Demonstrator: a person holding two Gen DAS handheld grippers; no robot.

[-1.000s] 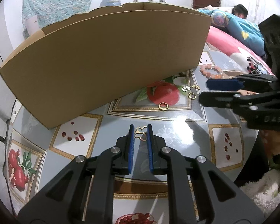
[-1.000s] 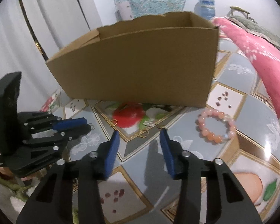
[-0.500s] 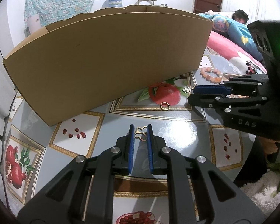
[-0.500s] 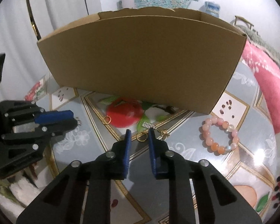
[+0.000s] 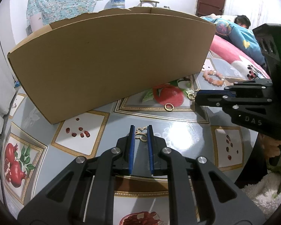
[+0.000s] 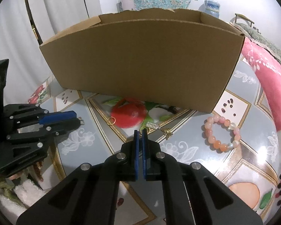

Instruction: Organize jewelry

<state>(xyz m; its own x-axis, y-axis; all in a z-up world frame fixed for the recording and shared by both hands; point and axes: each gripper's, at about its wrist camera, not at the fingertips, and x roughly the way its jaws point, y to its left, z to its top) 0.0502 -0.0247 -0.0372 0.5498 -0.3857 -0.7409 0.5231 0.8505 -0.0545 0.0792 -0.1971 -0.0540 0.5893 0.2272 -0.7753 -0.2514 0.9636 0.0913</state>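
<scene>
My left gripper (image 5: 141, 133) is shut on a gold filigree earring (image 5: 141, 134), held just above the patterned tablecloth (image 5: 178, 127); it shows at the left of the right wrist view (image 6: 78, 120). My right gripper (image 6: 140, 131) is shut, its blue pads pinched on the edge of a small gold ring (image 6: 145, 128), (image 5: 191, 97) lying in front of the open cardboard box (image 6: 140, 65), (image 5: 112, 60). A second gold ring (image 5: 168, 106), (image 6: 112, 120), a silver rhinestone bar (image 6: 152, 125), a gold butterfly charm (image 6: 167, 131) and a pink bead bracelet (image 6: 222, 134), (image 5: 213, 77) lie loose nearby.
The box stands close behind the jewelry. A pink blanket (image 6: 267, 78) borders the cloth on the right. A person (image 5: 241, 20) lies under a blue cover in the background. White fluffy fabric (image 5: 266, 193) sits below the table's near edge.
The right gripper's jaws went from wide apart to shut over the small gold ring, nearing the box. The left gripper kept still with the earring.
</scene>
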